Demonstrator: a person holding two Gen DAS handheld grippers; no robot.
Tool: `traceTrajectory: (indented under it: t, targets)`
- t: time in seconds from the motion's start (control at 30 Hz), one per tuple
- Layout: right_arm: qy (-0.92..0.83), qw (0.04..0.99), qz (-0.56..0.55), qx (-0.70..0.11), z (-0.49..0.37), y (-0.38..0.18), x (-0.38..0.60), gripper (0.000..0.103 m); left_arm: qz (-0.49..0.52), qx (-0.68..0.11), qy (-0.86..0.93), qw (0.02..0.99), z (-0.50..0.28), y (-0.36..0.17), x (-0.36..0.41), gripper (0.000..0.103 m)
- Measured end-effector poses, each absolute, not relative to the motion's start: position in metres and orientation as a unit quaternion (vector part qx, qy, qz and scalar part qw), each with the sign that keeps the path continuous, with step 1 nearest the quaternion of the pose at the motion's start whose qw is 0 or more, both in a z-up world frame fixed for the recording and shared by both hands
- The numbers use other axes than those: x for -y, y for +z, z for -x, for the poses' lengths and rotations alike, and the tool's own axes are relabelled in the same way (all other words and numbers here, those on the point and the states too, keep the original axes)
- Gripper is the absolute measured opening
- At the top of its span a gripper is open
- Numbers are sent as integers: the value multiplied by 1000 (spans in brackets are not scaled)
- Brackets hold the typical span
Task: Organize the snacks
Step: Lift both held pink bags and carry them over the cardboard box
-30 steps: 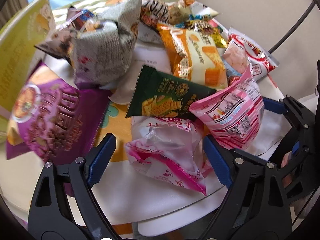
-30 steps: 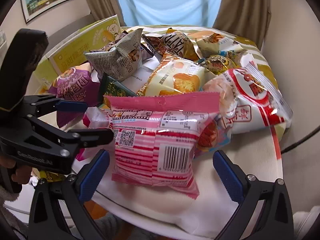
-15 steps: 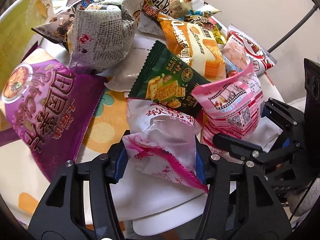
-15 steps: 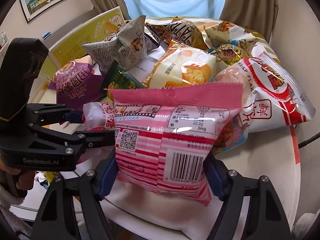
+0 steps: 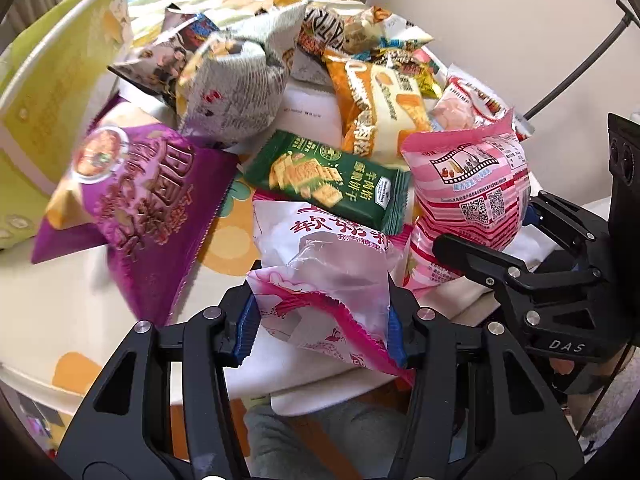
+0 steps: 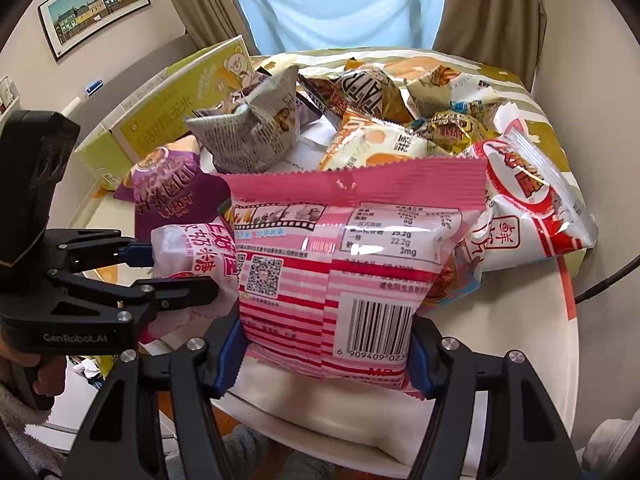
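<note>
A pile of snack bags covers a round table point(image 6: 520, 360). My left gripper point(image 5: 322, 328) is shut on a crinkled white-and-pink candy bag point(image 5: 320, 260), its blue pads squeezing the bag's near end just above the table edge. My right gripper point(image 6: 324, 356) has its jaws closing on an upright pink striped bag point(image 6: 340, 260), and both pads press on the bag's lower corners. In the right wrist view the left gripper point(image 6: 176, 270) sits at the left with the candy bag point(image 6: 192, 248) in it. The left wrist view has the right gripper point(image 5: 484, 228) on the pink striped bag point(image 5: 468, 184) at the right.
Behind lie a purple bag point(image 5: 140, 200), a green cracker pack point(image 5: 324, 178), a newspaper-print bag point(image 5: 236, 92), an orange-and-cream bag point(image 5: 380, 108) and a red-and-white shrimp bag point(image 6: 532, 208). A yellow-green box point(image 5: 52, 92) stands at the table's left.
Both grippers went from wide open to closed on their bags. The left one has lifted the candy bag a little. The pink striped bag now stands more upright.
</note>
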State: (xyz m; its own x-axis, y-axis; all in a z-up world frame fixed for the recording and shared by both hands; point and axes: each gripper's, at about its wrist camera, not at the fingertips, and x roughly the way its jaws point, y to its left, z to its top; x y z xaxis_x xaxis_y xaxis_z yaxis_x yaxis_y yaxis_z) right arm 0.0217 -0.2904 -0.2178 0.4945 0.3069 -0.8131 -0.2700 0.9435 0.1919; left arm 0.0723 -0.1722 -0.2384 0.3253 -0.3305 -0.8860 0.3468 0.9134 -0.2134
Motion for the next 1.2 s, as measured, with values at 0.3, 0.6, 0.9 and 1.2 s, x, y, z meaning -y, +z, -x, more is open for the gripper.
traceTrajectory:
  t: [0.3, 0.6, 0.9, 1.2]
  targets:
    - [161, 871, -19, -463, -18, -187, 290, 62, -4, -522, -206, 828, -64, -201, 170, 47]
    - [168, 880, -17, -444, -24, -145, 289, 62, 14, -489, -177, 854, -64, -145, 159, 47]
    - [191, 885, -3, -425, -63, -95, 243, 62, 30, -438, -127, 889, -93, -85, 99, 47]
    - [213, 886, 2, -412, -120, -69, 150, 62, 35, -423, -81, 902, -152, -60, -11, 47]
